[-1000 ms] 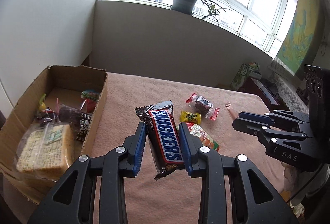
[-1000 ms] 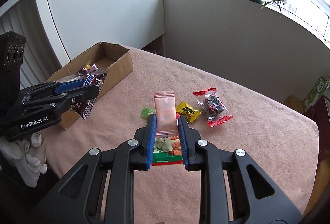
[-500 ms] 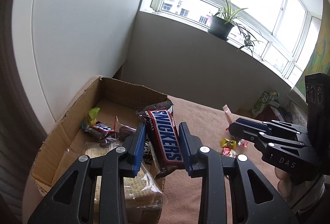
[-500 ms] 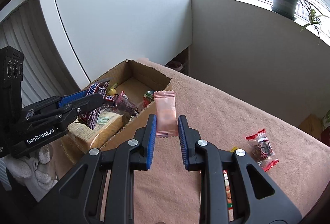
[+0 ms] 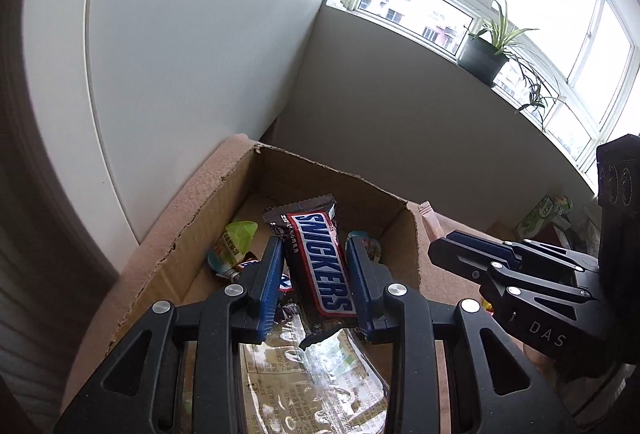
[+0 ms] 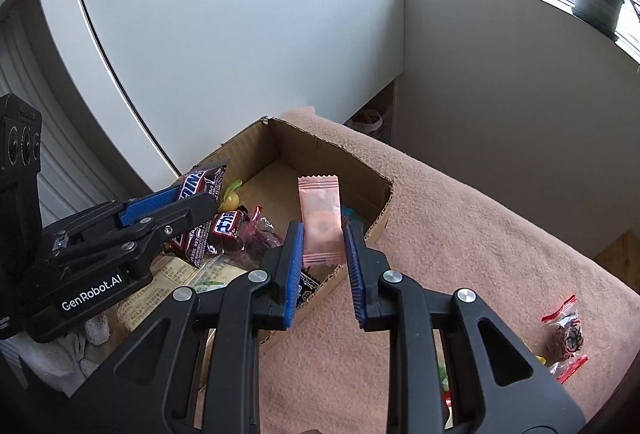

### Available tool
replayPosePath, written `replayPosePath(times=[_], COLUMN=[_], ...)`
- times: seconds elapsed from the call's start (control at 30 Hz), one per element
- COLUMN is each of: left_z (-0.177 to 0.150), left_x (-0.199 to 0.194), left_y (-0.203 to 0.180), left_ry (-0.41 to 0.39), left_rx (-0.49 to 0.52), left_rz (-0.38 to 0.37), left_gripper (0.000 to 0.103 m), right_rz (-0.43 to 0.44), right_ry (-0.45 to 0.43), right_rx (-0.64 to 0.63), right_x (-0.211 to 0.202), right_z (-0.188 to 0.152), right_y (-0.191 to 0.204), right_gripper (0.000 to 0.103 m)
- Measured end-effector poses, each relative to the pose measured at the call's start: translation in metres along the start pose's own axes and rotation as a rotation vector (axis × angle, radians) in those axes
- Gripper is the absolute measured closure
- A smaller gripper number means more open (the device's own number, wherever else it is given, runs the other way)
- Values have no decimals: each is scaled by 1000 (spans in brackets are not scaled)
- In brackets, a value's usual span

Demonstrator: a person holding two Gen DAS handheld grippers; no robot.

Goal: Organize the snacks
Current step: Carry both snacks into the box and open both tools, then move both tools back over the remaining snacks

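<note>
While only the right view shows a red candy (image 6: 565, 334) left on the surface (image 6: 460, 234), Snickers (image 5: 320, 262) and pink packet (image 6: 320, 220), each pinched in jaws, have been carried over the box (image 5: 192, 234).

Glossy plastic Snickers wrapper (image 5: 320, 266), matt cardboard box (image 5: 192, 230)

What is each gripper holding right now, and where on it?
The left gripper pinches the Snickers bar across its lower half. The right gripper grips the pink packet near its bottom end.
</note>
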State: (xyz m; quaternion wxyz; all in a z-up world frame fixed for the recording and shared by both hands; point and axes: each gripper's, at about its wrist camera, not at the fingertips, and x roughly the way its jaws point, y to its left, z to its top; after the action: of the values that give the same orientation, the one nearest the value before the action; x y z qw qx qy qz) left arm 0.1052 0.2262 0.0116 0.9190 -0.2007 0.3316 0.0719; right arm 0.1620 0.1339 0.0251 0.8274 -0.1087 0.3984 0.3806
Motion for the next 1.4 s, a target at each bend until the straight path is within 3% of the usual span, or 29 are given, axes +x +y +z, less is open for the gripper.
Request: replayPosePath(times=[0.43, 0.47, 0.5, 0.57, 0.6, 0.67, 0.7, 0.8, 0.9, 1.17, 1.4], left_z=[0, 1, 1, 1, 1, 1, 1, 1, 2, 1, -3], left_x=[2, 1, 0, -1, -2, -4, -5, -10, -12, -18, -19], left_y=[9, 10, 10, 11, 12, 12, 12, 13, 15, 14, -12], left_ry=[6, 1, -1, -6, -8, -17, -22, -32, -42, -61, -60], left_rx=[-25, -25, -24, -27, -27, -31, -33, -29, -38, -57, -21], left_rz=[42, 44, 45, 48, 49, 54, 55, 56, 58, 52, 14], left_gripper=[72, 72, 71, 66, 63, 47, 44, 42, 36, 36, 36], right_rz=[-25, -29, -35, -47, -49, -56, -64, -97, -103, -163, -233], right_ry=[19, 17, 13, 0, -2, 1, 2, -9, -3, 4, -15], right_rx=[1, 3, 4, 2, -1, -2, -3, 8, 21, 19, 69], right_x=[19, 19, 19, 17, 16, 15, 16, 14, 11, -16, -61], right_z=[7, 7, 7, 7, 7, 7, 8, 7, 5, -12, -39], right_y=[2, 1, 1, 1, 1, 0, 0, -4, -10, -32, -79], right_gripper=[80, 73, 60, 46, 43, 38, 29, 16, 10, 9, 9])
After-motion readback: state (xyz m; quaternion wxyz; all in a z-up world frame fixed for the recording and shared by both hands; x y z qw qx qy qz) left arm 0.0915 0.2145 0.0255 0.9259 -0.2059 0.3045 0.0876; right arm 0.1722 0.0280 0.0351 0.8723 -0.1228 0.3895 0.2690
